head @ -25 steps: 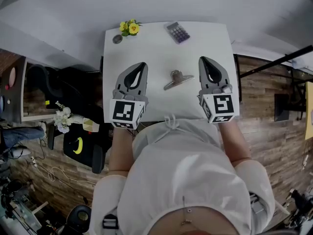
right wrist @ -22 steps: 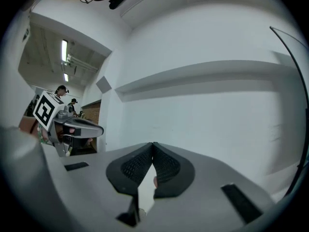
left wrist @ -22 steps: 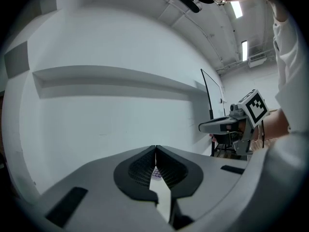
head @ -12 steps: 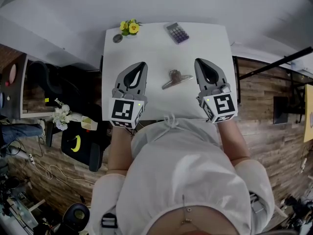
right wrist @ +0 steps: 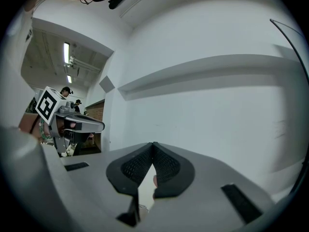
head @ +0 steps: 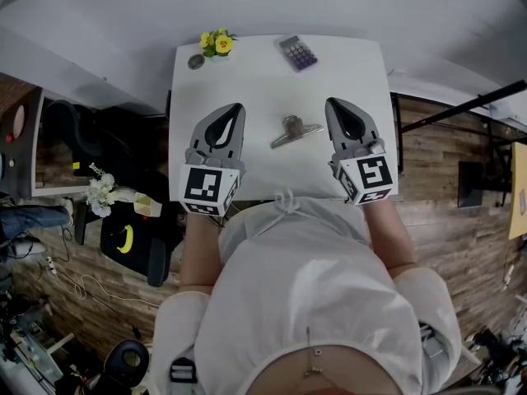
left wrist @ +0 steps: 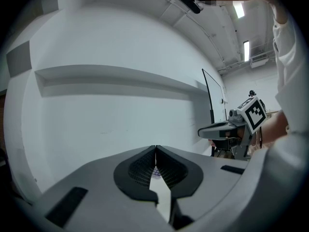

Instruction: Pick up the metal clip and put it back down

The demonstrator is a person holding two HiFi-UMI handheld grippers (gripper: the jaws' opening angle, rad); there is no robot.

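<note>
Between the two grippers, on the white tabletop (head: 247, 81), I see the metal clip (head: 294, 131) lying flat, and nothing has hold of it. To its left, the left gripper (head: 238, 106) is over the near part of the tabletop, apart from the clip. Its fingers (left wrist: 140, 166) are pressed together tip to tip, with nothing between them. To the clip's right, the right gripper (head: 331, 103) sits close beside it. Its fingers (right wrist: 169, 166) are likewise closed and empty. Along the far edge I make out a calculator (head: 298, 53), yellow flowers (head: 217, 45) and a small round thing (head: 196, 62).
</note>
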